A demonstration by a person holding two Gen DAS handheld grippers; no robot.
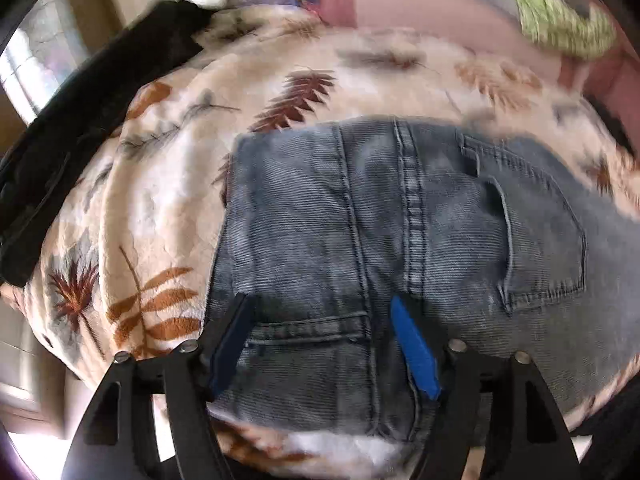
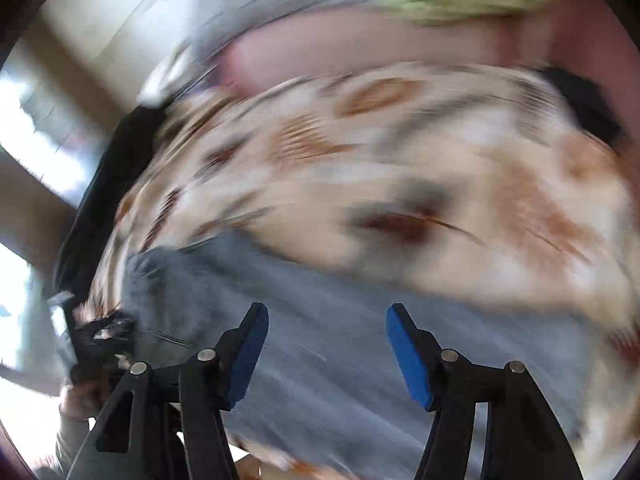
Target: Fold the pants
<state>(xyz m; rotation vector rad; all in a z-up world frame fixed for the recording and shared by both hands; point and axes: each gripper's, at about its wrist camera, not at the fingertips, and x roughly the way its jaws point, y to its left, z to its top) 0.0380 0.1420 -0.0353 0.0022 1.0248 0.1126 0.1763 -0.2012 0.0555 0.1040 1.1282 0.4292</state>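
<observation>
Grey-blue denim pants [image 1: 400,216] lie folded on a cream blanket with a leaf print [image 1: 168,168], back pockets and centre seam facing up. My left gripper [image 1: 320,304] hangs just over their near part, jaws wide apart, nothing pinched between the blue pads [image 1: 414,348]. The right wrist view is heavily blurred. There the pants [image 2: 320,340] show as a grey band below my right gripper [image 2: 326,314], whose jaws stand apart with nothing between them. The left gripper's black frame [image 2: 100,344] and a hand appear at the lower left of that view.
A black garment [image 1: 92,120] lies along the blanket's left edge. Pink bedding [image 1: 420,4] and a green knitted cloth [image 1: 560,20] sit behind the blanket. A bright window [image 1: 36,52] is at the left. Blanket beyond the pants lies bare.
</observation>
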